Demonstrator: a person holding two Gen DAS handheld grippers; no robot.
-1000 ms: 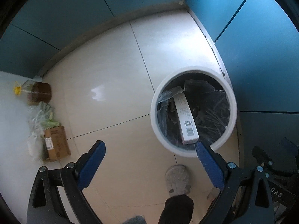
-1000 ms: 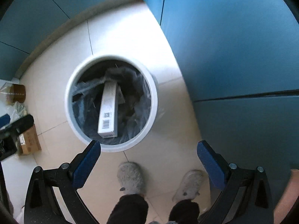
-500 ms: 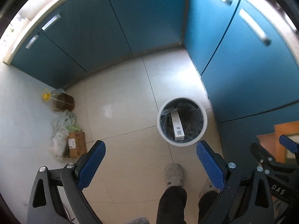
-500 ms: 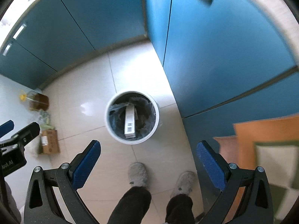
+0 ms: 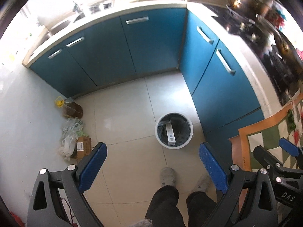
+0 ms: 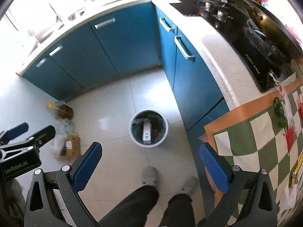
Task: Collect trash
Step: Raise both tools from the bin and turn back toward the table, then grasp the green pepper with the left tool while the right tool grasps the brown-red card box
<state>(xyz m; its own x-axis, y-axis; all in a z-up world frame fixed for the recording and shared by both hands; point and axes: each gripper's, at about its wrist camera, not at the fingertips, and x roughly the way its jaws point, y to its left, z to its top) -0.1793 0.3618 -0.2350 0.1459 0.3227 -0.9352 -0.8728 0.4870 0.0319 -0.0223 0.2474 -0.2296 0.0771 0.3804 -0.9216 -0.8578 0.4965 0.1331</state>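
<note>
I have both grippers held high over the kitchen floor, looking down. The left gripper has its fingers released and spread wide, with nothing between them; the right gripper is the same, fingers apart and bare. Below, the white trash bin stands on the tiles just beside the blue cabinets, and a long white box lies inside it on the dark liner, leaning toward the near rim. My grey slippers are planted just short of the bin. Off by the left wall sit an oil bottle, some crumpled plastic bags and a small cardboard box; what the bags contain I can't quite make out. A checked cloth covers the desk at right.
</note>
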